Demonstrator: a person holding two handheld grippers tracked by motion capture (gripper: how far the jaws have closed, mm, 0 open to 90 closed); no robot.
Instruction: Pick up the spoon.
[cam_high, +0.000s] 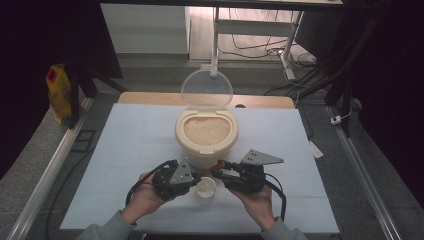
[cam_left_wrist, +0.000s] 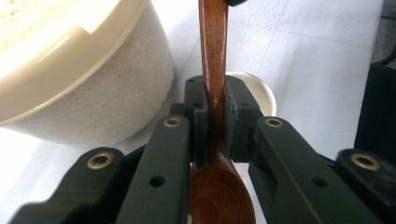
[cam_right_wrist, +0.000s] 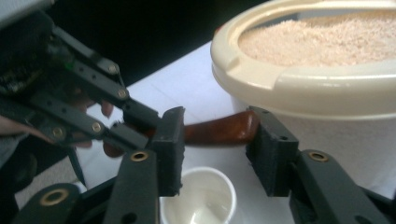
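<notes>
Left gripper view: left gripper (cam_left_wrist: 215, 123) clamps a stiff, slick wooden spoon (cam_left_wrist: 212, 56) beside the tub (cam_left_wrist: 93, 93); right gripper (cam_right_wrist: 215, 149), jaws apart, should take the handle end.

One cream tub (cam_high: 206, 142) of grain is sitting at the middle of the table, its one clear lid (cam_high: 206, 89) standing open at the far side. One white cup (cam_high: 205, 188) is standing near it. One wooden spoon (cam_left_wrist: 214, 70) is showing. Two grippers, left (cam_high: 192, 176) and right (cam_high: 219, 170), are flanking the cup. One yellow bag (cam_high: 59, 92) is hanging far left.
</notes>
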